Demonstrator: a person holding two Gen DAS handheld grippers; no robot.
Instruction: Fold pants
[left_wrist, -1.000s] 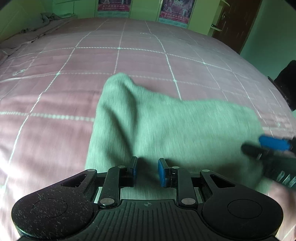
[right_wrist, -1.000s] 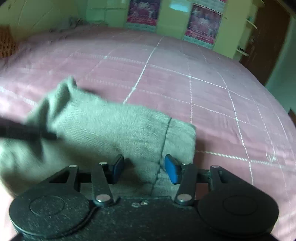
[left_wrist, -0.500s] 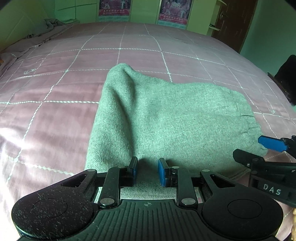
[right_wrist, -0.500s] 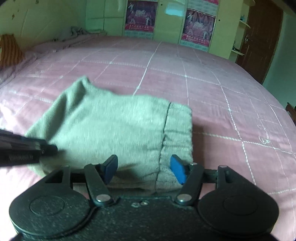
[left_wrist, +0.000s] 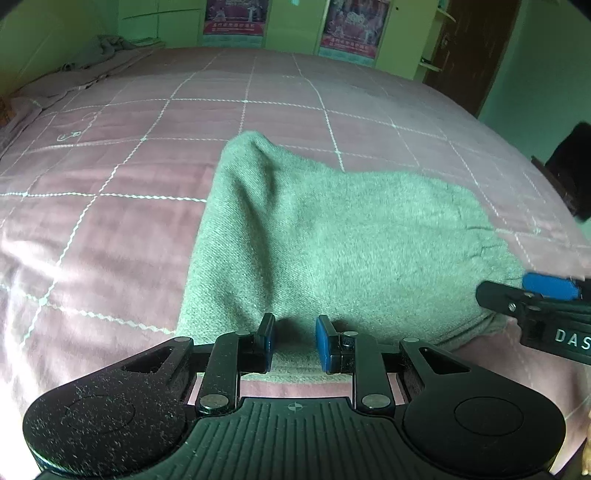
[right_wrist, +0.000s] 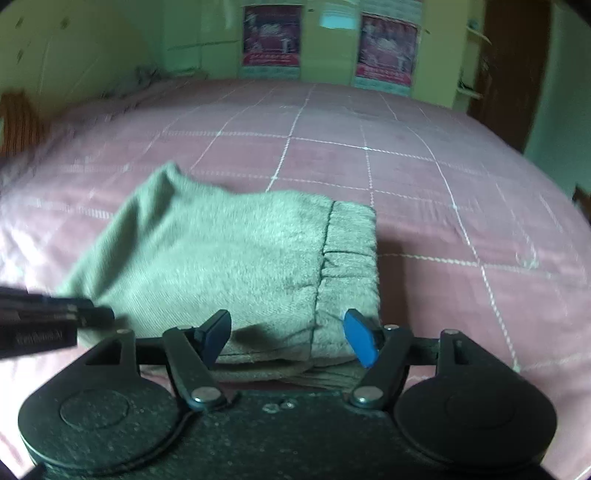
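Observation:
The grey-green pants (left_wrist: 351, 240) lie folded into a thick rectangle on the pink checked bed (left_wrist: 110, 221). Their gathered waistband (right_wrist: 351, 251) forms the right end. My left gripper (left_wrist: 295, 339) hovers over the near edge, its blue pads a narrow gap apart with nothing pinched. It also shows as a dark bar (right_wrist: 96, 314) at the left of the right wrist view. My right gripper (right_wrist: 288, 332) sits over the near waistband corner. Its jaws are opening, and the cloth lies below them without touching the pads. In the left wrist view the right gripper (left_wrist: 517, 291) is at the pants' right end.
The bed (right_wrist: 461, 221) stretches far ahead and to both sides. Crumpled bedding (left_wrist: 107, 44) lies at its far left. Posters (left_wrist: 234, 16) hang on the green back wall, and a dark door (left_wrist: 476, 48) stands at the right. A dark object (left_wrist: 572, 166) sits beyond the bed's right edge.
Both grippers have drawn back toward the near edge of the pants. The right jaws have spread wider. The pants have settled flat and still.

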